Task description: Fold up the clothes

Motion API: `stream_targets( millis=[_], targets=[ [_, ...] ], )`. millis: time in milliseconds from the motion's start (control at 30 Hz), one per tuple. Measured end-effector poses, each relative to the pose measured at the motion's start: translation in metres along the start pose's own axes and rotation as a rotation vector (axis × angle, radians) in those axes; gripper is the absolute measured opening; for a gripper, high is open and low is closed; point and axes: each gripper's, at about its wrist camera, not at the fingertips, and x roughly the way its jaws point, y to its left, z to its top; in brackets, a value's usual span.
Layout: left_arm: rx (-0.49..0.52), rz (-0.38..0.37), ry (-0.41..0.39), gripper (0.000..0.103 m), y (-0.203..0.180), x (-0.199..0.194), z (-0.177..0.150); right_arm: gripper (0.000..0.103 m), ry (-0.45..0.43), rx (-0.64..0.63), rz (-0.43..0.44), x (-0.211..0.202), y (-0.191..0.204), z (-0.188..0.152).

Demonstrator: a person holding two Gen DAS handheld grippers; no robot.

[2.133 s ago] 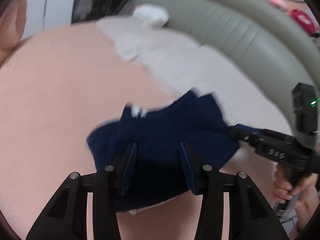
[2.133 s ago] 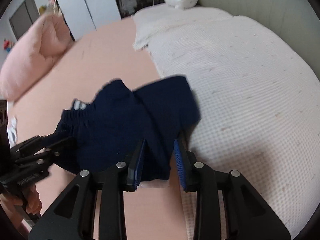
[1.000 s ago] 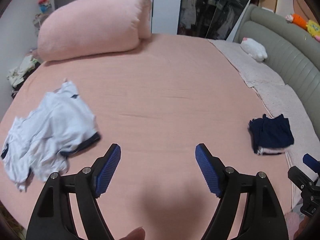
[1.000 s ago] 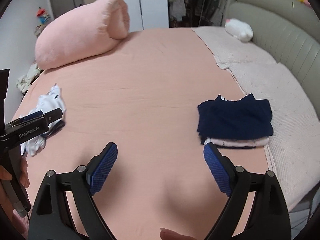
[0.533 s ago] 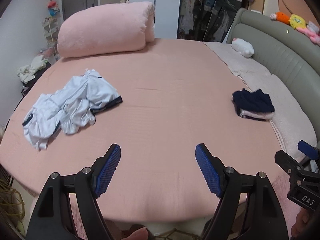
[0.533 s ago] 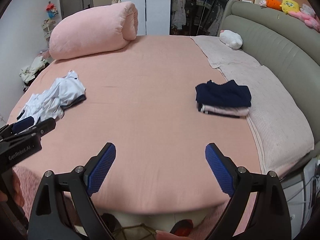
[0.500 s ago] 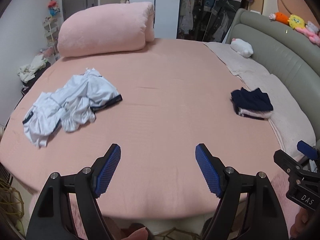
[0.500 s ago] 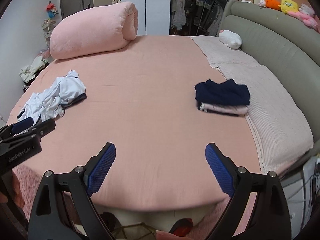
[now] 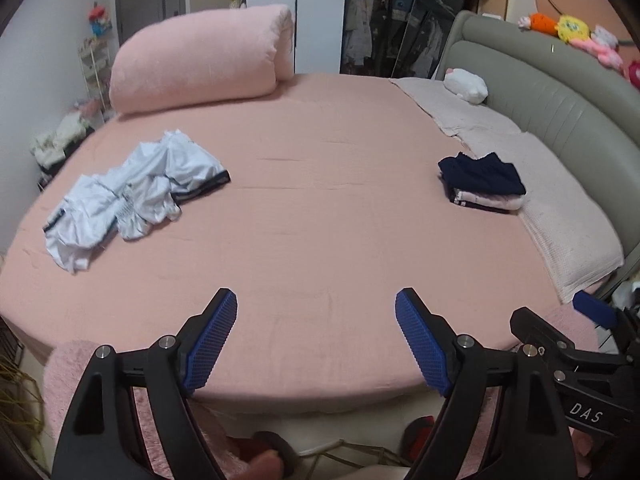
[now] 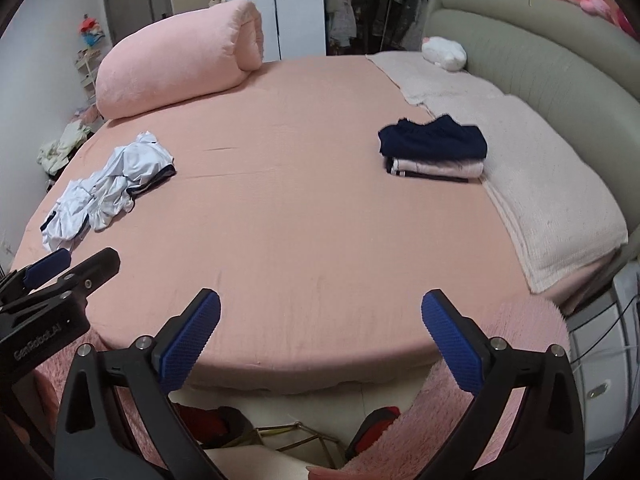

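A folded stack with a navy garment (image 9: pixel 482 174) (image 10: pixel 434 142) on top lies at the right of the pink bed, beside the cream blanket. A crumpled white garment with dark trim (image 9: pixel 132 192) (image 10: pixel 108 182) lies on the left side of the bed. My left gripper (image 9: pixel 316 300) hangs open over the bed's near edge, far from both, holding nothing. My right gripper (image 10: pixel 320 300) is over the same edge; its jaws are opening wide and nothing is between them. Each gripper shows at the side of the other's view.
A rolled pink duvet (image 9: pixel 200 60) lies at the back left of the bed (image 9: pixel 320 216). A cream blanket (image 10: pixel 552 200) and a white plush toy (image 10: pixel 444 52) lie along the grey padded headboard (image 9: pixel 560 104). A fluffy pink rug (image 10: pixel 512 340) and red slippers are on the floor below.
Two seconds ago both grippers were shut on the navy garment. It now rests on the stack, and both grippers have let go and pulled back to the bed's near edge.
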Motion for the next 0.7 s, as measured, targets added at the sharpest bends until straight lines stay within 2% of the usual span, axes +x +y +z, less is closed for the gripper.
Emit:
stream_targets(
  millis=[67,700],
  targets=[
    [0.022,0.008,-0.007,0.084,-0.0054,-0.0026,-0.0009,0.102,0.0,-0.005,0.0,0.0002,0.0005,-0.0001],
    [-0.036,-0.044,-0.038,0.084,-0.0003,-0.0045,-0.0059,0.102,0.012,-0.024,0.027,0.0033,0.0044,-0.0016]
  ],
)
